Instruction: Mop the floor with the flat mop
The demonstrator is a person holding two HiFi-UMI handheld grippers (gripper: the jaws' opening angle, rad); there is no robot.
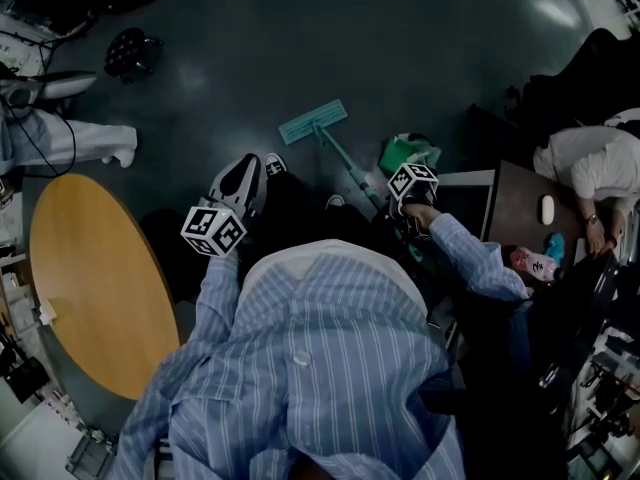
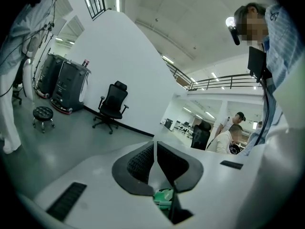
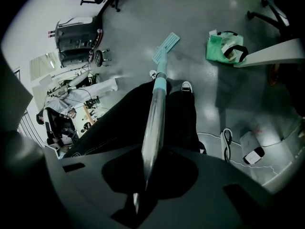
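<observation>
The flat mop's teal head (image 1: 313,121) lies flat on the grey floor ahead of the person's shoes. Its metal handle (image 1: 352,173) slants back to my right gripper (image 1: 396,205), which is shut on it. In the right gripper view the handle (image 3: 155,123) runs from between the jaws (image 3: 145,175) down to the mop head (image 3: 167,44). My left gripper (image 1: 248,171) is raised on the left, away from the mop. In its own view the left gripper (image 2: 155,159) points out over the room with its pads pressed together on nothing.
A round wooden table (image 1: 90,278) stands at the left, and a green bag (image 1: 410,153) sits on the floor right of the mop. A seated person (image 1: 590,163) and dark desk are at the right. A stool (image 1: 130,50) and a standing person (image 1: 60,138) are at the far left. Cables (image 3: 228,140) lie on the floor.
</observation>
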